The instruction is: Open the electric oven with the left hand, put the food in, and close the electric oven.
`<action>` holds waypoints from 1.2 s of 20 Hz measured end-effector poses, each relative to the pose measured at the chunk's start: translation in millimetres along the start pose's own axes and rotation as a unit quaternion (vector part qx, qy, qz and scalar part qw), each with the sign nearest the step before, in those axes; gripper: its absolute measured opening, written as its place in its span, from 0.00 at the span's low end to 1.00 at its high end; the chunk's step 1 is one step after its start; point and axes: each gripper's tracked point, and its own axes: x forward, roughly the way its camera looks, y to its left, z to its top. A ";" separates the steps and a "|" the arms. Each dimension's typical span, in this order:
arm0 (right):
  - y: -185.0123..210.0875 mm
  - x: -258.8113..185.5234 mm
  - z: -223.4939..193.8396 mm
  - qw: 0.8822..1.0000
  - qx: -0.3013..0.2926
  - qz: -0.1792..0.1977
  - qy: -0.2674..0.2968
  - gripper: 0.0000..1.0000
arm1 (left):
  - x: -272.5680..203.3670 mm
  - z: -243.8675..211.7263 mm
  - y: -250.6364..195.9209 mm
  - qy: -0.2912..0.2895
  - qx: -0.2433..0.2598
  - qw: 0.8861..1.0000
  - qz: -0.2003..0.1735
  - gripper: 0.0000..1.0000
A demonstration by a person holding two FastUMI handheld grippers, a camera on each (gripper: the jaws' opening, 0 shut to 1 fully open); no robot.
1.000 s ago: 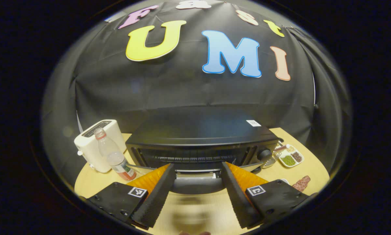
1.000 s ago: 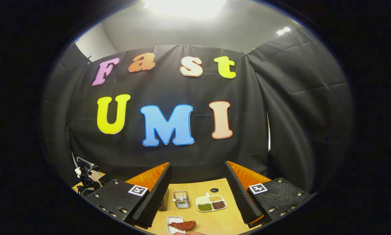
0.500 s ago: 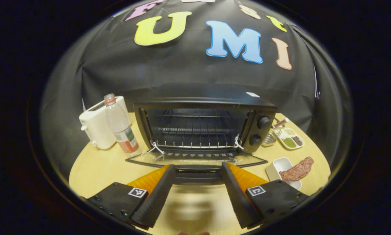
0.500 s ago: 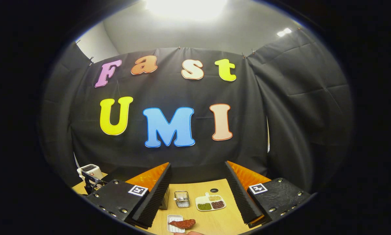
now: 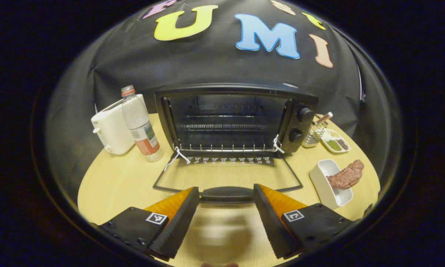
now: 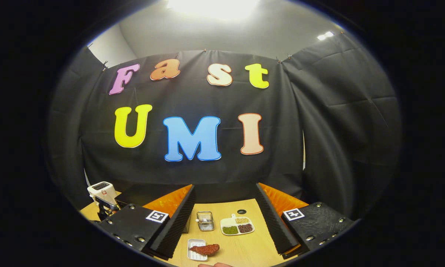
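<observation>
The electric oven [image 5: 237,118] stands at the back of the wooden table [image 5: 118,181] against the black cloth wall, its glass door [image 5: 228,174] folded fully down and lying flat towards the camera in the left gripper view. The door handle [image 5: 226,193] sits between the tips of the left gripper [image 5: 226,218], whose fingers are spread wide to either side of it; whether they touch the handle cannot be told. Inside, the wire rack [image 5: 226,148] is bare, and two knobs [image 5: 300,124] sit on the oven's right panel.

The food [image 5: 346,176], a reddish-brown piece of meat, lies across a white dish [image 5: 324,181] to the right of the open door, apart from it, near the table's edge. Behind it are a small wire basket [image 5: 313,135] and a divided plate of beans [image 5: 335,142]. Left of the oven stand a plastic bottle [image 5: 140,126] and a white toaster [image 5: 113,128], with bare tabletop between them and the door.

The right gripper view looks from higher and farther off: the right gripper [image 6: 224,222] hangs with fingers spread and nothing between them, and beyond lie the food [image 6: 205,249] on its dish [image 6: 194,250], the wire basket [image 6: 205,220] and the divided plate [image 6: 237,226]. The toaster [image 6: 101,191] shows at far left.
</observation>
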 end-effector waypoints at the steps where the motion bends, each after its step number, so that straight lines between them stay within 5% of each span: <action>1: -1.9 1.2 -4.3 1.000 0.002 0.001 0.005 0.97 | -9.9 13.9 0.0 -0.018 0.005 1.000 0.000 0.98; 6: -3.4 15.3 -46.7 0.997 0.034 0.028 0.065 0.97 | -82.1 125.0 -13.8 -0.149 -0.005 0.989 -0.009 1.00; 8: -4.6 20.3 -65.2 0.992 0.072 0.047 0.093 0.97 | -117.9 167.3 -19.0 -0.196 -0.014 0.980 -0.012 1.00; 9: -4.6 23.7 -76.7 0.989 0.091 0.055 0.107 0.97 | -133.4 185.5 -21.7 -0.214 -0.018 0.977 -0.012 0.92; 11: -7.7 31.2 -107.8 0.979 0.124 0.064 0.145 0.97 | -161.8 214.9 -25.4 -0.247 -0.030 0.968 -0.013 0.96; 15: -5.4 36.8 -186.0 0.949 0.180 0.100 0.239 0.98 | -205.2 240.4 -21.2 -0.279 -0.053 0.959 -0.003 1.00; 17: 0.6 39.0 -224.7 0.923 0.219 0.116 0.293 0.98 | -210.1 243.3 -13.1 -0.286 -0.047 0.957 0.016 1.00; 19: 11.4 36.6 -254.2 0.894 0.270 0.130 0.333 0.98 | -209.3 234.1 -11.2 -0.274 -0.043 0.960 0.029 1.00; 24: 19.0 37.7 -325.8 0.855 0.292 0.143 0.404 0.98 | -215.1 214.2 -4.2 -0.251 -0.059 0.964 0.061 1.00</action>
